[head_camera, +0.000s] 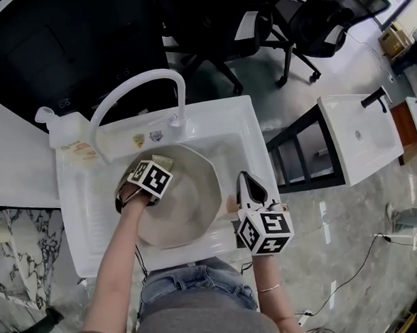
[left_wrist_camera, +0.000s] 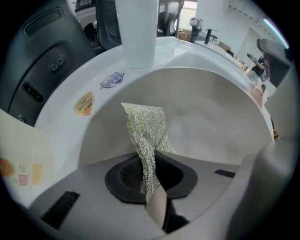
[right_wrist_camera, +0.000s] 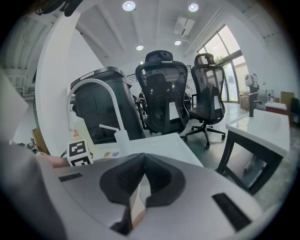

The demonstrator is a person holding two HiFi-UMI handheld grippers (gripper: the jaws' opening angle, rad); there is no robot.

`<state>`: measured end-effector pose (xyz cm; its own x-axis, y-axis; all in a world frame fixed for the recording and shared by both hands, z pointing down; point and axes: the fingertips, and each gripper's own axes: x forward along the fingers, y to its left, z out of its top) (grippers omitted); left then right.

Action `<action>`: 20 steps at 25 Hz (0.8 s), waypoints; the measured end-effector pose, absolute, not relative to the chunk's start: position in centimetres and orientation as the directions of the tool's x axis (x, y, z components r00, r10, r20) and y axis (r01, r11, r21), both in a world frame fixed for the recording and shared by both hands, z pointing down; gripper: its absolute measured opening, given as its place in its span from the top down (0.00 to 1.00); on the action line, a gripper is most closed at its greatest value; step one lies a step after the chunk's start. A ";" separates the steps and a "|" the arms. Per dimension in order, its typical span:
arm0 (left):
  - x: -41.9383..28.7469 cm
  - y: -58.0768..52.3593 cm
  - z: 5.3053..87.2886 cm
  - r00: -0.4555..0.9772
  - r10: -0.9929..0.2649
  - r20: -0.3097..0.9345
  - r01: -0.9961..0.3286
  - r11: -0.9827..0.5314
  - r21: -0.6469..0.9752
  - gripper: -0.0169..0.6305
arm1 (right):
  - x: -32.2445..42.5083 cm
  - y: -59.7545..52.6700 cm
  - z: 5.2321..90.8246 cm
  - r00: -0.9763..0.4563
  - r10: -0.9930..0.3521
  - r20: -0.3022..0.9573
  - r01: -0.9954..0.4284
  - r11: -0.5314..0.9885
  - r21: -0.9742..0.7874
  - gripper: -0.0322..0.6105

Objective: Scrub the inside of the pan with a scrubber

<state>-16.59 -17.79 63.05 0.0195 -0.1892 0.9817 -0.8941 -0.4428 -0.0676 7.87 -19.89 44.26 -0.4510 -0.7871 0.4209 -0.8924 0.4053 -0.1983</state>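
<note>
A cream pan [head_camera: 188, 200] lies in the white sink [head_camera: 222, 124], its pale inside [left_wrist_camera: 211, 126] filling the left gripper view. My left gripper [head_camera: 153, 167] reaches into the pan's far left part and is shut on a silver mesh scrubber [left_wrist_camera: 145, 131], which sticks up out of the jaws [left_wrist_camera: 151, 180] against the pan's wall. The scrubber [head_camera: 162, 159] shows just beyond the marker cube. My right gripper [head_camera: 245, 179] sits just outside the pan's right rim, over the sink's edge. Its jaws [right_wrist_camera: 140, 180] are shut, and I see nothing between them.
A white arched faucet [head_camera: 139, 86] rises over the sink's back left. A soap bottle [head_camera: 68, 130] stands on the left corner. A second white basin on a black frame [head_camera: 360, 137] stands to the right. Office chairs [head_camera: 304, 26] stand behind the sink.
</note>
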 end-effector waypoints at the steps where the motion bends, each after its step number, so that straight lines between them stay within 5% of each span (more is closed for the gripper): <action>1: -16.9 -17.8 62.9 -0.006 -0.197 0.980 -0.887 -0.453 -0.096 0.88 | 7.8 -19.8 44.2 -0.451 -0.787 0.420 -0.892 0.406 -0.198 0.93; 11: -19.5 -17.4 60.8 -0.246 -0.268 0.931 -0.763 -0.539 -0.357 0.88 | 8.0 -17.9 43.8 -0.447 -0.791 0.417 -0.894 0.404 -0.192 0.93; 20: -19.7 -16.1 56.7 -0.218 -0.383 0.898 -0.768 -0.501 -0.400 0.88 | 7.5 -15.9 43.2 -0.455 -0.796 0.399 -0.891 0.411 -0.195 0.93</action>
<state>-19.69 -16.13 56.68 -0.2176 -0.3833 0.8976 -0.7677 -0.5007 -0.3999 7.48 -15.88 43.24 -0.4549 -0.7960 0.3994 -0.8905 0.4111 -0.1948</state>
